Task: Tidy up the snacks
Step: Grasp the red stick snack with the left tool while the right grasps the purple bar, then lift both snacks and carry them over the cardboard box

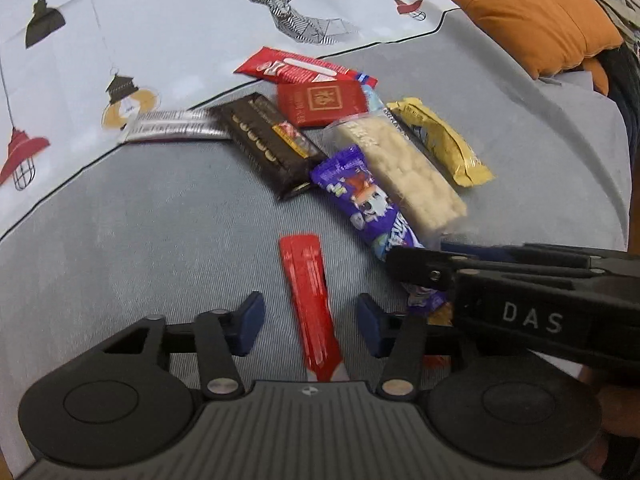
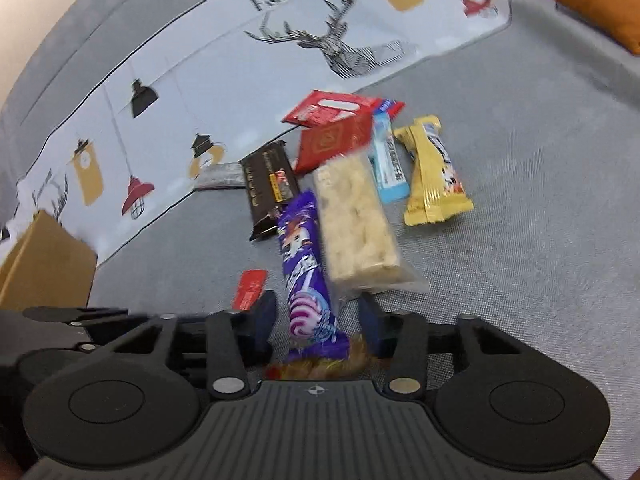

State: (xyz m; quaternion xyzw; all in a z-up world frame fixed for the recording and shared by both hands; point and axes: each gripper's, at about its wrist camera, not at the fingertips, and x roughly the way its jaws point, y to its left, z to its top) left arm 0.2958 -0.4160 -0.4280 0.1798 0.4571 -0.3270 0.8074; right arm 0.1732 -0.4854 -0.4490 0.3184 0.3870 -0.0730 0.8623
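Note:
Several snack packets lie on a grey cloth surface (image 1: pixel 120 220). My left gripper (image 1: pixel 310 320) is open, its fingers either side of a thin red stick packet (image 1: pixel 310 292) that lies between them untouched. My right gripper (image 2: pixel 318 320) is open around the near end of a purple candy packet (image 2: pixel 304 256), which also shows in the left wrist view (image 1: pixel 360 196). Beside it lie a clear rice-puff bar (image 2: pixel 356 220), a dark chocolate bar (image 2: pixel 268 188), a yellow packet (image 2: pixel 432 176), a light blue packet (image 2: pixel 390 168) and red packets (image 2: pixel 332 136).
A cardboard box (image 2: pixel 44 264) stands at the left edge. A printed deer-and-lamp cloth (image 2: pixel 240 60) covers the far side. An orange cushion (image 1: pixel 532 12) lies at the far right. A silver packet (image 1: pixel 176 130) lies at the cloth's edge.

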